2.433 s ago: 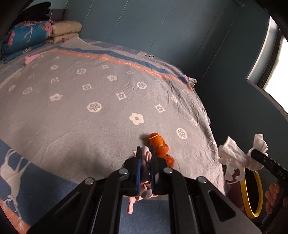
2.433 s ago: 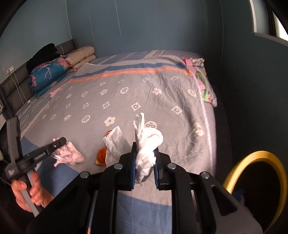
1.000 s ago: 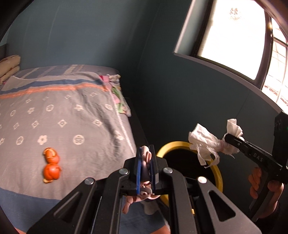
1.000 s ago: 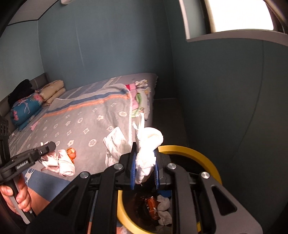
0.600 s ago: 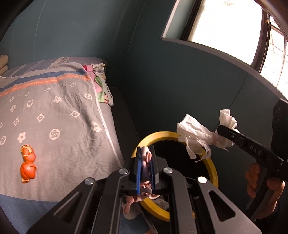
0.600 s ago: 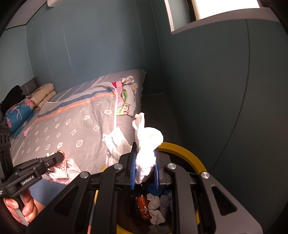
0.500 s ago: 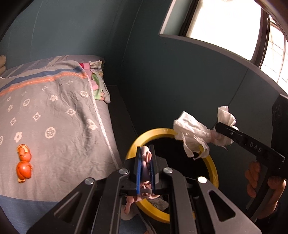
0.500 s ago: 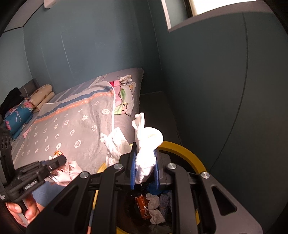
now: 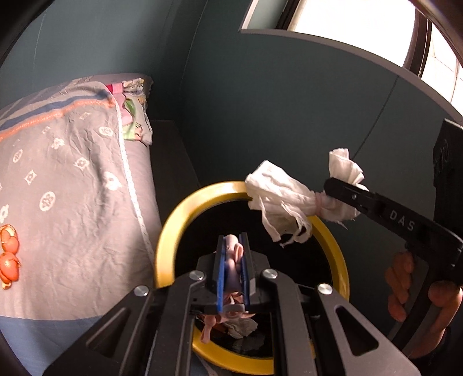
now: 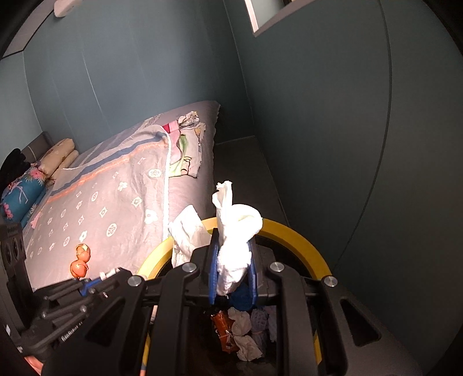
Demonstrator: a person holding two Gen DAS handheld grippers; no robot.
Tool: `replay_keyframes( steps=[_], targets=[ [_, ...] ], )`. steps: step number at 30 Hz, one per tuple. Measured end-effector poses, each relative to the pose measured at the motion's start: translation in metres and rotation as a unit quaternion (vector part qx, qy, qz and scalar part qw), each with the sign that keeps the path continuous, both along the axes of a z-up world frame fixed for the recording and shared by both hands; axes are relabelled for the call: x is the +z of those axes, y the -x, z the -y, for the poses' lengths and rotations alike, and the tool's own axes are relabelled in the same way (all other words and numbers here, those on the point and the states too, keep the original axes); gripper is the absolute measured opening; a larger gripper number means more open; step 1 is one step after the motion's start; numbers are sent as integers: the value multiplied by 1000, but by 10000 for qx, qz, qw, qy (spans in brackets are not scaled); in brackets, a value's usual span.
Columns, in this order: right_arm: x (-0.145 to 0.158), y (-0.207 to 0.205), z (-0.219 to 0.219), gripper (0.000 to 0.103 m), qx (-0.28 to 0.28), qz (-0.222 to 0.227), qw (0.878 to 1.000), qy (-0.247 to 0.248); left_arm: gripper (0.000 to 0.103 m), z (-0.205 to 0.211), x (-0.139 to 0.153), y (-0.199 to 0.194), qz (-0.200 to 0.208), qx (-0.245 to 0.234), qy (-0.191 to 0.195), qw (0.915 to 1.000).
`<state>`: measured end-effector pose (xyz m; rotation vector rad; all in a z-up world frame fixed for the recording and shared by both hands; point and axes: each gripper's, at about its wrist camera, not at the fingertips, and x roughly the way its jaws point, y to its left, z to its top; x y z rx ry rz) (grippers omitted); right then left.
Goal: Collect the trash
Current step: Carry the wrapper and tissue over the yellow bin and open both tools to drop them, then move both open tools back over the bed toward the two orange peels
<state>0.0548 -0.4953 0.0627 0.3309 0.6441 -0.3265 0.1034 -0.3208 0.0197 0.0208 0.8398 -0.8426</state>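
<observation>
My left tongs (image 9: 232, 254) are pressed together on a pinkish scrap (image 9: 233, 257) that hangs down between the blue pads, directly over the mouth of the yellow-rimmed bin (image 9: 170, 231). My right tongs (image 10: 231, 260) pinch a wad of white tissue (image 10: 235, 231), which sticks up above the pads and trails out to the left; they too sit above the bin's opening. In the left wrist view I see the right tongs (image 9: 337, 189) from the side, the tissue (image 9: 280, 202) bunched at the tip and fanning out over the far edge of the rim, with a hand (image 9: 419, 292) on the black handle below.

Inside the bin (image 10: 295, 234) lie crumpled white papers (image 10: 246, 344), an orange wrapper (image 10: 221, 324) and something blue (image 10: 241, 295), partly hidden by the tongs' frame. From the right wrist view, the black body of the left tongs (image 10: 86, 292) crowds the lower left and covers that side of the rim.

Just beside the bin, to the left, is the bed (image 9: 72, 188) with its grey patterned cover. Two pieces of orange peel (image 9: 8, 260) rest on it near the edge, well apart from the bin. Farther along, a bit of coloured cloth (image 10: 185, 144) hangs at the cover's corner, and pillows (image 10: 34, 173) are stacked at the head end. A dark floor strip (image 10: 243, 167) runs between bed and blue-green wall (image 10: 347, 115), with a bright window (image 9: 347, 23) high above.
</observation>
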Motion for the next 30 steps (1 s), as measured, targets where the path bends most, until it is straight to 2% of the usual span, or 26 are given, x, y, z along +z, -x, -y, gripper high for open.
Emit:
replay_keyframes(
  steps=[4, 6, 7, 9, 10, 13, 16, 20, 25, 30],
  targets=[
    [-6, -3, 3, 18, -45, -81, 9999, -104, 8, 2, -7, 3, -43, 28, -36, 10000],
    [-9, -5, 6, 23, -105, -117, 9998, -131, 11, 3, -9, 4, -38, 17, -68, 10000],
    [-9, -5, 7, 26, -118, -126, 9998, -132, 17, 3, -10, 3, -39, 25, -72, 10000],
    [-11, -5, 8, 38, -172, -112, 9996, -185, 31, 2, -10, 2, -55, 56, -49, 10000],
    [-12, -5, 10, 41, -214, -121, 9995, -209, 38, 0, -10, 2, -54, 72, -26, 10000],
    [-13, -2, 12, 43, -291, -118, 9992, -246, 54, -6, -5, 3, 1, 143, 18, 9999],
    [-10, 2, 10, 45, -300, -40, 9991, -283, 63, -14, -1, 0, 81, 265, 31, 9996],
    [-2, 2, -3, 47, -102, 76, 9996, -254, 69, -33, 1, -11, 26, 474, 80, 9988],
    [8, -4, -27, 50, 222, 146, 9996, -85, 70, -63, 3, -28, 104, 830, 15, 9965],
    [12, -24, -55, 50, 593, -9, 9982, -63, 70, -105, -1, -46, 151, 1267, -59, 9918]
  ],
)
